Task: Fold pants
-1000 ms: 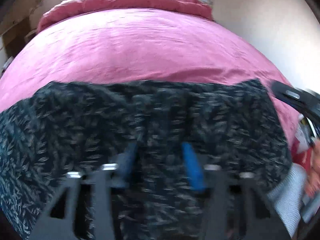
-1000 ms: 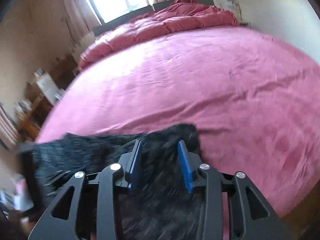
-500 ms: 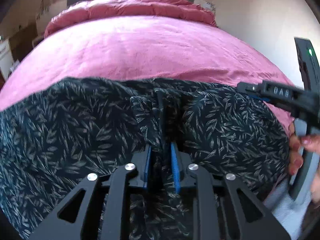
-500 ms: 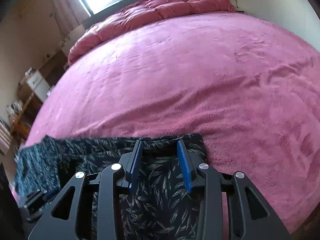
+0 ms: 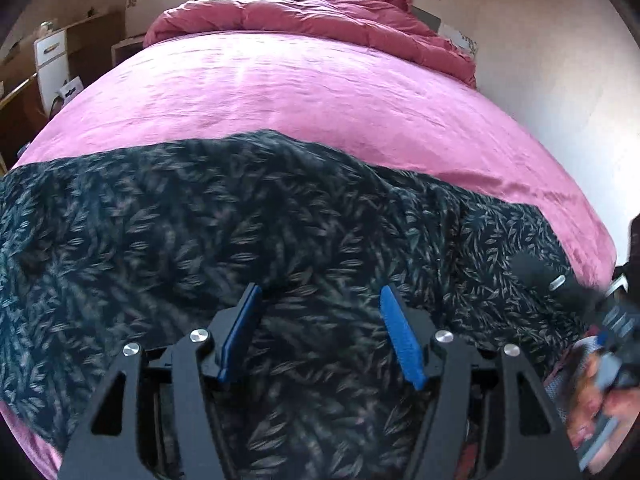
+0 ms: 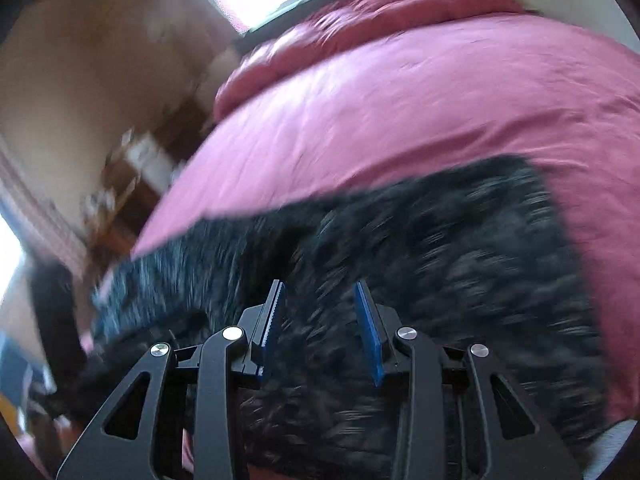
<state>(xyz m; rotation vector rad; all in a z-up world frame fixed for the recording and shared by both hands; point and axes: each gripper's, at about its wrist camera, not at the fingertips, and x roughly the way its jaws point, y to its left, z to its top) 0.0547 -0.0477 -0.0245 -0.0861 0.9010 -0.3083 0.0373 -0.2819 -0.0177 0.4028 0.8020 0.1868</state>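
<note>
Nearest item: my left claw (image 5: 320,332), jaws opening, blue pads apart with dark cloth showing between and below them but neither pad pressing on it; nothing is pinched.

Next: my right claw (image 6: 320,328), pads set partly apart over the same cloth. That view is badly smeared and I cannot tell whether it grips anything.

Item in work: the pants (image 5: 248,216), dark with a pale leaf print, spread in a wide band along the near edge of the bed (image 5: 320,92), from its near left corner toward its near right corner. A raised ridge runs across the far border of the cloth.

At the right margin of the left view: a hand (image 5: 600,396) on the other tool's handle, blurred.

Beyond: bare pink sheet, then a bunched red quilt (image 5: 312,12) at the far edge.

Handling note, my judgement: flatten that ridge and line up the far border before taking the next pinch, gripping at the border rather than mid-cloth, both claws level so the fold lands square.
</note>
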